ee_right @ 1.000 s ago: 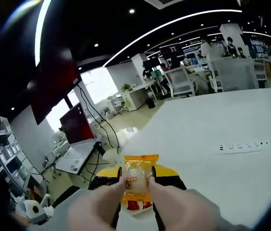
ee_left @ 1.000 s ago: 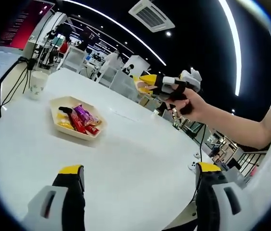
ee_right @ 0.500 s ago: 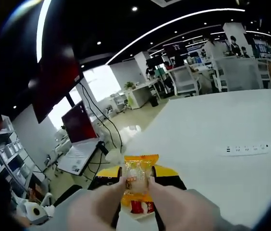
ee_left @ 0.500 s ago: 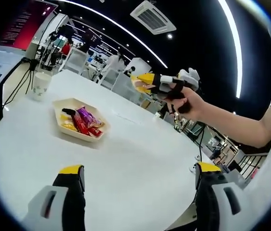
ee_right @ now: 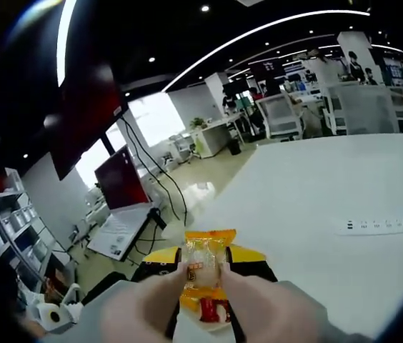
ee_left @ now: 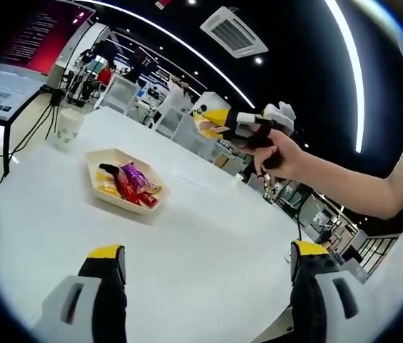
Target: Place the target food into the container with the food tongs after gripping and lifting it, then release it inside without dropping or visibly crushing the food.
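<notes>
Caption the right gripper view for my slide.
Right hand-held gripper pinching an orange-wrapped snack packet above a white table.

The worktop (ee_left: 209, 243) is smooth, matt white — the tray (ee_left: 98, 161) on it looks like pale matt plastic holding glossy foil wrappers (ee_left: 131, 182). The right tool (ee_right: 203, 275) pinches a snack packet (ee_right: 203, 279) of shiny, crinkled film — orange and clear.

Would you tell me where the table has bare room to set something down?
Bare table lies between the tray and the left gripper, and right of the tray. The tray itself is crowded with snacks; a cup stands beyond it.
</notes>
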Demonstrator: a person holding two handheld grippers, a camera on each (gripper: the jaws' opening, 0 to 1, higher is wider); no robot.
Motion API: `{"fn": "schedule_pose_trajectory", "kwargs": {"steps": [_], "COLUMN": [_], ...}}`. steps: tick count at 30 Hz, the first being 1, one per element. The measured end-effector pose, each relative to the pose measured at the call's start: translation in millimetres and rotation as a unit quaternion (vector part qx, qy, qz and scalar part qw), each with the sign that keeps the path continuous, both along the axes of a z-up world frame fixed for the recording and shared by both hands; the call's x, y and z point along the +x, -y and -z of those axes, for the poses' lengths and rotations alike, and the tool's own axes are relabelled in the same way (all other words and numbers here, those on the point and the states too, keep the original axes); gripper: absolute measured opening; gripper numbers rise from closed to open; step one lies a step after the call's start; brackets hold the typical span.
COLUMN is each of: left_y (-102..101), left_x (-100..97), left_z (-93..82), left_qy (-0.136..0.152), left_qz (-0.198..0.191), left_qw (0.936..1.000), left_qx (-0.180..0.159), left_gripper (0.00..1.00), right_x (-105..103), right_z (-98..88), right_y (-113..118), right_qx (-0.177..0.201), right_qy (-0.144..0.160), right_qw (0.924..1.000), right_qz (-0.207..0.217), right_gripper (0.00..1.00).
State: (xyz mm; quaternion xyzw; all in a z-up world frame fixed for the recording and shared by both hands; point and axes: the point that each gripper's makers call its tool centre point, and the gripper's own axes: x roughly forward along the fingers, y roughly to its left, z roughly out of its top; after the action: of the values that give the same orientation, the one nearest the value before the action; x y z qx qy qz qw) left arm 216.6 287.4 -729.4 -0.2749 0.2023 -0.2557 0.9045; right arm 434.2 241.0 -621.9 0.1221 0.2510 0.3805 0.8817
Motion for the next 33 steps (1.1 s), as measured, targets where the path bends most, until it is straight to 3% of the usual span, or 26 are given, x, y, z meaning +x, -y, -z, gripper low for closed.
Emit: {"fn": "schedule_pose_trajectory", "kwargs": {"steps": [23,33], "left_y": [-7.3,-13.3], "left_x": [-1.7,-3.3], "left_z": [-0.2,-1.1], "left_qy": [-0.002,-0.003], "left_qz": [0.000,0.002], "left_qw": [1.0000,1.0000], "left_qx": [0.002,0.003], "left_gripper": [0.96,0.95], "right_x": [14.9,37.8], "right_z": [-2.6,8.1], "right_y": [-19.3,-22.1], "right_qx": [-0.003,-0.004], "right_qy": [0.002,-0.001], "right_qw": [0.9999,0.9999], "right_qz": [-0.011,-0.013], "right_gripper": [0.24,0.24]}}
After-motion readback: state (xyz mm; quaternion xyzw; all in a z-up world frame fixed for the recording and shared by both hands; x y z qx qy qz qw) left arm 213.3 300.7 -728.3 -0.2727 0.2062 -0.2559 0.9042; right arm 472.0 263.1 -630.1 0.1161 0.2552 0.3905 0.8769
